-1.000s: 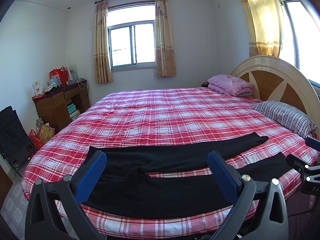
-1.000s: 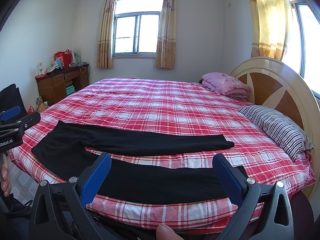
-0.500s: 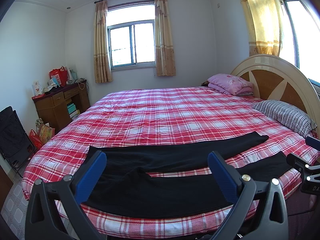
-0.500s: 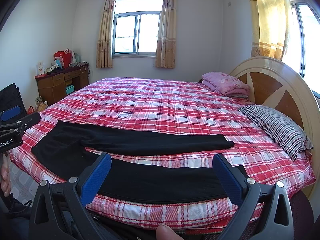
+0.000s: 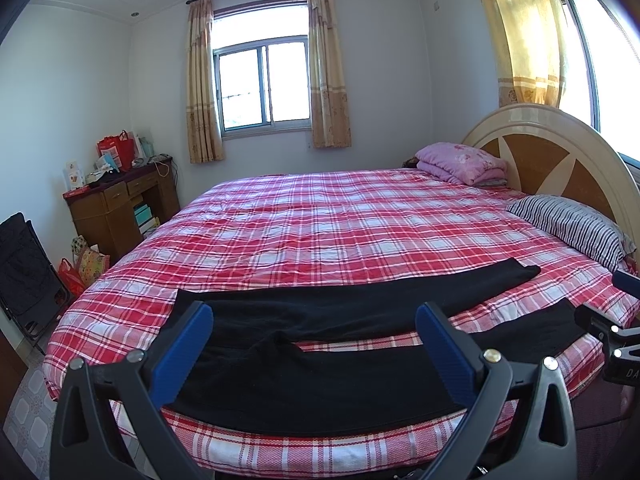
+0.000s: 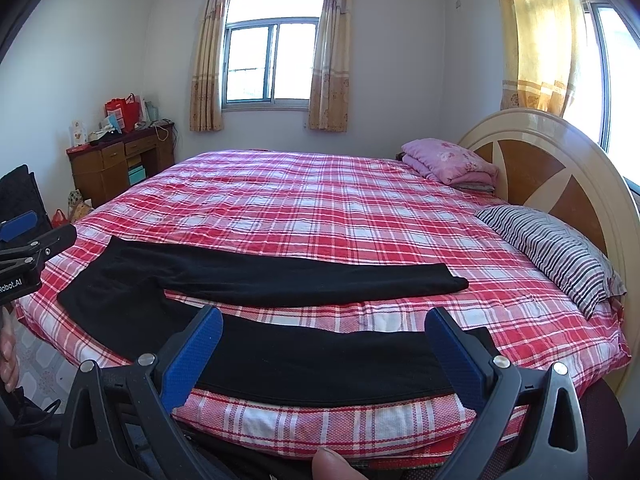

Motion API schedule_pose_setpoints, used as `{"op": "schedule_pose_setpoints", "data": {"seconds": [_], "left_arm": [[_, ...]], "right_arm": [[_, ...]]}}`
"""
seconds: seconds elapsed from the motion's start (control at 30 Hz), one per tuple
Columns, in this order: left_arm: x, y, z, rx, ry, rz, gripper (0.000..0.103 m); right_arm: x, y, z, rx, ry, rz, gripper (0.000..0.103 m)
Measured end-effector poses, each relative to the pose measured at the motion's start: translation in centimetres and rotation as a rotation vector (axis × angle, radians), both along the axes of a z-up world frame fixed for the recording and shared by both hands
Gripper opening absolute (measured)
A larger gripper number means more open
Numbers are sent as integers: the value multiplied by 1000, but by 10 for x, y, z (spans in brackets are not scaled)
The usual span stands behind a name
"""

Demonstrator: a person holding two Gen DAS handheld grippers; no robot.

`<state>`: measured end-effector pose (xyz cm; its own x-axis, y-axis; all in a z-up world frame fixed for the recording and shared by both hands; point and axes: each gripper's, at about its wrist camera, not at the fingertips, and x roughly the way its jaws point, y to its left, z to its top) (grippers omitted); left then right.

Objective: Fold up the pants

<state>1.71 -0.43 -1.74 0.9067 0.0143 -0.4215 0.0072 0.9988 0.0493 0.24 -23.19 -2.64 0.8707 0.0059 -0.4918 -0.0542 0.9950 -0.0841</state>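
Note:
Black pants (image 5: 320,364) (image 6: 280,280) lie spread flat along the near edge of the bed, waist to the left, both legs running right and slightly apart. My left gripper (image 5: 314,320) hovers open in front of the waist and crotch end, nothing between its blue fingers (image 5: 184,348). Over the near leg, toward the cuffs, my right gripper (image 6: 324,324) is open too and holds nothing. Each gripper's tip shows at the edge of the other's view.
The bed has a red plaid cover (image 5: 340,220), a striped pillow (image 5: 572,224) and a folded pink blanket (image 5: 460,162) by the round headboard (image 5: 560,148). A wooden desk (image 5: 120,204) and a black folding chair (image 5: 24,272) stand at left.

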Motion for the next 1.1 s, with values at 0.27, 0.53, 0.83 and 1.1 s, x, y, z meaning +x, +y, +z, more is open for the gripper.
{"op": "schedule_pose_setpoints", "data": {"seconds": [0.27,0.53,0.83,1.1], "left_arm": [[34,-3,-33,53,84,-12,103],[95,20,-82,136,188,49,103],[163,62,-105,218,281,138,103],[214,95,-116,283,342,177,103]], "right_arm": [[28,0,-30,-24,47,-26,102],[82,-9,-83,-11,174,-35,102],[159,-31,-95,-2,230,-57,102],[224,-56,-100,-34,284,-88,102]]}}
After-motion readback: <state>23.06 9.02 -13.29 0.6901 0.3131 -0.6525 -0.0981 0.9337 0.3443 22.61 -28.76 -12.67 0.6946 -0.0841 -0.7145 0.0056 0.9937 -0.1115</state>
